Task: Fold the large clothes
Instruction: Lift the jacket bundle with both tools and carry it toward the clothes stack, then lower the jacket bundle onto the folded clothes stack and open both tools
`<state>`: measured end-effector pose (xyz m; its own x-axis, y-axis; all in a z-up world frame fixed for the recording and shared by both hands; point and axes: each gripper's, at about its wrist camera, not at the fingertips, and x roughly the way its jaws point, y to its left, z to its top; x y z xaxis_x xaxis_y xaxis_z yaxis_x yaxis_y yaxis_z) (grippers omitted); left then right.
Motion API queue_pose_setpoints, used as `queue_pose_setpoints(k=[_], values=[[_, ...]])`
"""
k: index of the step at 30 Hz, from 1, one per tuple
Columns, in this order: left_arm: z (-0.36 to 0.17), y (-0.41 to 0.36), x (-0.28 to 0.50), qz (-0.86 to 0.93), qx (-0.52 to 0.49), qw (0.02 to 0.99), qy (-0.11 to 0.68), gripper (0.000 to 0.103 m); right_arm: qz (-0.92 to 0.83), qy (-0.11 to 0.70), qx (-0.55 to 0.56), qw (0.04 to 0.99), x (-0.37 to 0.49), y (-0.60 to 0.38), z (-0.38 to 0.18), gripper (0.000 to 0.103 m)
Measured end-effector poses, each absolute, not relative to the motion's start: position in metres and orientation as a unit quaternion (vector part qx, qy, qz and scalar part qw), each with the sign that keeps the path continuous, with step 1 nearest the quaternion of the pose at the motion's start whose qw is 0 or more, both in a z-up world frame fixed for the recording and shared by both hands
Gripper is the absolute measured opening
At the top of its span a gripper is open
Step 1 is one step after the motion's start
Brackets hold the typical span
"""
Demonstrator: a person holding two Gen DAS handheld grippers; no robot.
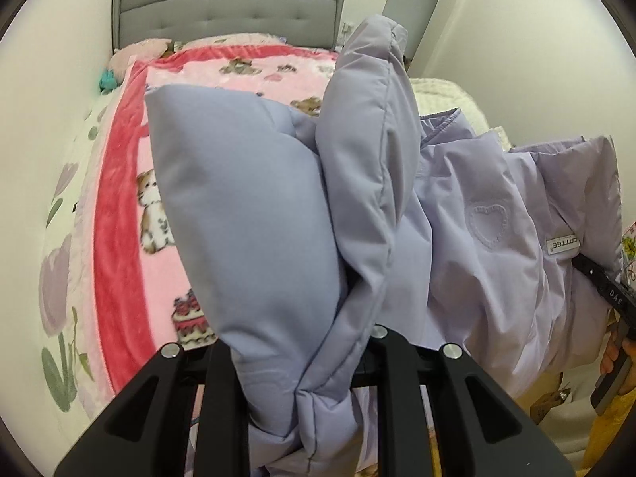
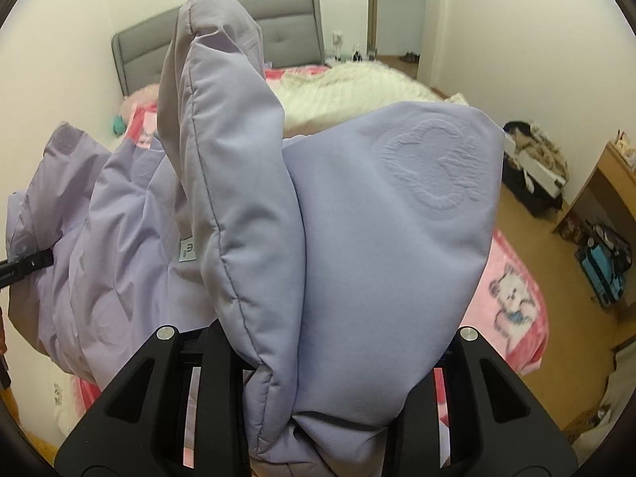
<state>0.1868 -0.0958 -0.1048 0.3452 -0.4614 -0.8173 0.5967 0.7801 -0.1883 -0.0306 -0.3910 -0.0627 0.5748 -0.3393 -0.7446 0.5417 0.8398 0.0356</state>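
A lilac padded jacket [image 1: 254,206] fills both views, held up above the bed. My left gripper [image 1: 302,397] is shut on a bunched fold of the jacket, with fabric rising between its black fingers [image 1: 222,389]. My right gripper [image 2: 314,405] is shut on another bunched part of the jacket [image 2: 377,238], which bears an embossed bear. The jacket hangs between the two grippers; a heart patch [image 1: 487,220] and a white label [image 1: 562,244] show on the span. The right gripper's body [image 1: 608,290] shows at the left view's right edge.
Below lies a bed with a pink cartoon blanket [image 1: 159,238] and a grey headboard [image 1: 226,8]. A cream blanket [image 2: 349,87] lies at the far side. A wooden floor [image 2: 524,218], dark bags [image 2: 532,167] and a wooden desk [image 2: 612,183] are on the right.
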Motion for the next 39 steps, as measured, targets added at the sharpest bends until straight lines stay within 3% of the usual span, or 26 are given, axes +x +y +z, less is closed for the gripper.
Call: queue_pose_setpoints(k=[16,24,30,35,39], values=[[-0.048,-0.319,0.183,-0.291,0.025,0.864,0.409,0.02,-0.204,0.31,0.143,0.917,-0.038,-0.632,-0.015,0.029],[-0.017,-0.436,0.28,-0.34,0.021,0.863,0.373,0.02,-0.217,0.258,0.152,0.929,0.021,-0.752,0.016,0.029],[-0.021,-0.51,0.355,-0.352,0.042,0.858,0.373,0.02,-0.209,0.276,0.211,0.914,0.086,-0.836,0.02,0.03],[-0.039,-0.552,0.406,-0.353,0.034,0.846,0.398,0.02,-0.221,0.29,0.224,0.904,0.122,-0.883,0.003,0.03],[-0.078,-0.566,0.436,-0.334,0.055,0.836,0.433,0.021,-0.229,0.353,0.261,0.869,0.156,-0.918,-0.049,0.032]])
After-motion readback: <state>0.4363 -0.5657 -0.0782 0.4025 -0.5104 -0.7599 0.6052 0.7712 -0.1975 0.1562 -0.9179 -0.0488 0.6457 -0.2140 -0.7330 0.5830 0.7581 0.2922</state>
